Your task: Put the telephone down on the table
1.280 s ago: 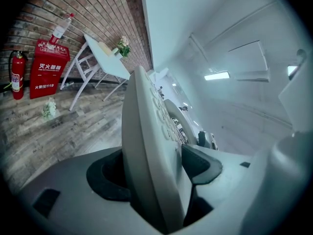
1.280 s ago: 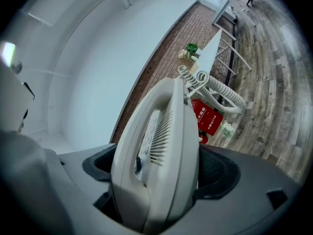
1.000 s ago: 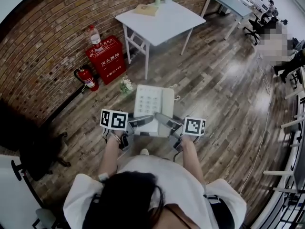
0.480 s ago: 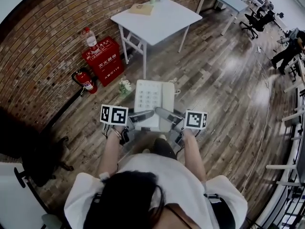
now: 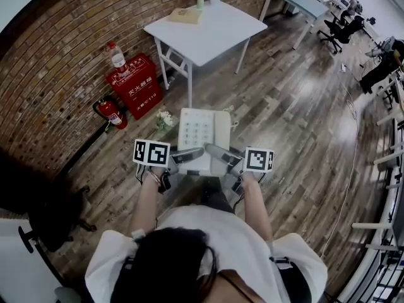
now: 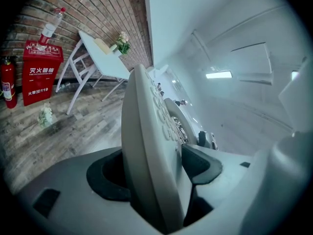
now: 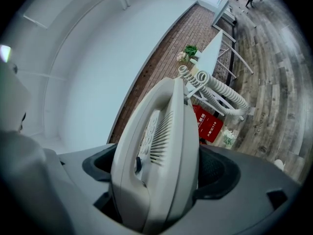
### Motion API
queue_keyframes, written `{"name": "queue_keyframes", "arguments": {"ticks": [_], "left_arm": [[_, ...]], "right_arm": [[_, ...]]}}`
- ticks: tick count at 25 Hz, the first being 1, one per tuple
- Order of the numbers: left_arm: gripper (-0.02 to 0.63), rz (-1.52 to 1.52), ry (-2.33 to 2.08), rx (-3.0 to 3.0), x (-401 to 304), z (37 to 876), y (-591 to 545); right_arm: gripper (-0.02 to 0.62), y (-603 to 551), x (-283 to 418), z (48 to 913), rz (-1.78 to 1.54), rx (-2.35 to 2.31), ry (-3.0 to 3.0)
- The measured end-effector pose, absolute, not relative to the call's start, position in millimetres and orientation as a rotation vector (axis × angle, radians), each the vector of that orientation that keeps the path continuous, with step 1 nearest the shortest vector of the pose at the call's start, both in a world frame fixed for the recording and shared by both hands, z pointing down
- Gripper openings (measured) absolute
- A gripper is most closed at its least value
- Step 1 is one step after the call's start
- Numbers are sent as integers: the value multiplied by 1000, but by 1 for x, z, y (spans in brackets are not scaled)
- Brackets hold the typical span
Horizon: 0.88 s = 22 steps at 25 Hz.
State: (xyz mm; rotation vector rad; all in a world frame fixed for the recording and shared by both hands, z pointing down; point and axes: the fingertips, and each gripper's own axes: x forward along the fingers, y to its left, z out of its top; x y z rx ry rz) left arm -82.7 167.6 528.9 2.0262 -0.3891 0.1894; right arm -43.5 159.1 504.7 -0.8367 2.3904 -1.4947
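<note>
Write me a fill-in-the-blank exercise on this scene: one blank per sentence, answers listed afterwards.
1. The left gripper and the right gripper are each clamped on one side of a pale ____.
2. The table ahead stands beside a wall made of ____.
3. On top of the red box stands a plastic ____.

Missing words: telephone; brick; bottle.

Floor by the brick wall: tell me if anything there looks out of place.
A small flower bunch sits on the bare wood floor beside the red cabinet, an odd spot for it. A plastic bottle stands on top of that cabinet. Nothing looks spilled or broken.
</note>
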Motion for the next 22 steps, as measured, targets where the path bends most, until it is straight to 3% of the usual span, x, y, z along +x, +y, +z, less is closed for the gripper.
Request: {"name": "queue_keyframes", "arguments": {"ticks": [22], "left_arm": [[325,164,-445,1999,0,527,18]], "right_arm": [[440,7,39,503,-1537,-785,2408]]}}
